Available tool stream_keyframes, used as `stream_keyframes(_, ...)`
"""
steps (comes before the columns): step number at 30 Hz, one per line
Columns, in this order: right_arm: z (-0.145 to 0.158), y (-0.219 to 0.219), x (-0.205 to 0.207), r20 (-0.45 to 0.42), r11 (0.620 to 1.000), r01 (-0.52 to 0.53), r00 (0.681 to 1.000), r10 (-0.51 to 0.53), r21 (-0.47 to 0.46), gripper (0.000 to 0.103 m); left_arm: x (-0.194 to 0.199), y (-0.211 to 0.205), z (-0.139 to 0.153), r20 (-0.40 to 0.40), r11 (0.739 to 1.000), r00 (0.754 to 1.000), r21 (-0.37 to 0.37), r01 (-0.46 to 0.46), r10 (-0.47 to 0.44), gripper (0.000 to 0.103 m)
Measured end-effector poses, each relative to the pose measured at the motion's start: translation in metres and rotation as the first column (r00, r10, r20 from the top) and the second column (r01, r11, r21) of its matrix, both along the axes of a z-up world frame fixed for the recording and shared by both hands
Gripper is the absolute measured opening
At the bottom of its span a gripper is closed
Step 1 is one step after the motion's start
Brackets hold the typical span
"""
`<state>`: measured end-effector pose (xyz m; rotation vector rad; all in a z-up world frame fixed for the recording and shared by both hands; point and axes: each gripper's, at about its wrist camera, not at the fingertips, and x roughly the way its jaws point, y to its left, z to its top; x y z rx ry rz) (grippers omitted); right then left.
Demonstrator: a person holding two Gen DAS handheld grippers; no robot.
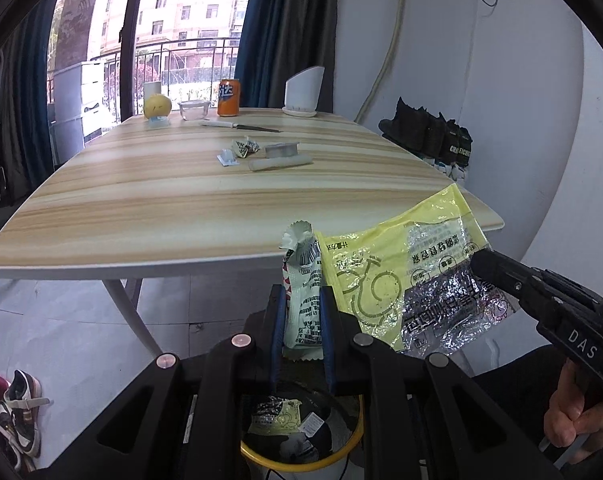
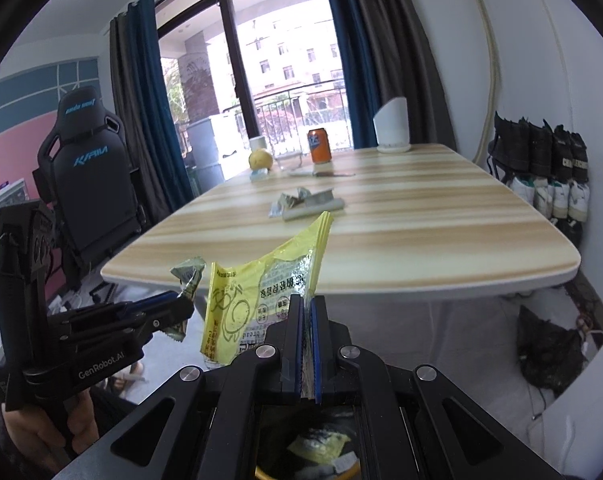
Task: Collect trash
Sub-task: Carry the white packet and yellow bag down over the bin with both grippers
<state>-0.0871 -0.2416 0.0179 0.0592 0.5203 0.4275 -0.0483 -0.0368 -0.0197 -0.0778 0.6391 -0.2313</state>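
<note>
My left gripper (image 1: 301, 300) is shut on a white printed snack wrapper (image 1: 301, 280), held upright in front of the table's near edge. It also shows in the right wrist view (image 2: 185, 304), with the wrapper (image 2: 187, 274) at its tip. My right gripper (image 2: 307, 308) is shut on a yellow and clear bread bag (image 2: 237, 300), which hangs to its left. In the left wrist view this bag (image 1: 401, 280) is beside the white wrapper, gripped by the right gripper (image 1: 477, 260). Below both grippers stands a yellow-rimmed bin (image 1: 269, 456) holding wrappers. A crumpled wrapper (image 1: 245, 147) lies mid-table.
The wooden table (image 1: 161, 200) holds an orange can (image 1: 228, 98), a knife (image 1: 237, 125), a glass bowl (image 1: 194, 110), a yellow fruit (image 1: 156, 106), a white holder (image 1: 303, 92) and small white pieces (image 1: 279, 164). Shoes line the right wall (image 2: 541, 168). A gaming chair (image 2: 85, 160) stands left.
</note>
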Motion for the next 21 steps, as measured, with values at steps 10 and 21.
stream_keyframes(10, -0.029, 0.009, -0.003, -0.053, 0.999, -0.023, 0.998, 0.021, -0.035, 0.003, -0.009, -0.006, -0.026, -0.050, 1.000, 0.999, 0.012, -0.001, 0.002, 0.012)
stream_keyframes(21, -0.067, 0.017, 0.011, -0.127, 0.993, -0.001, 0.992, -0.014, -0.119, 0.003, 0.000, -0.005, -0.060, -0.130, 1.000, 0.992, 0.004, -0.009, 0.009, 0.012)
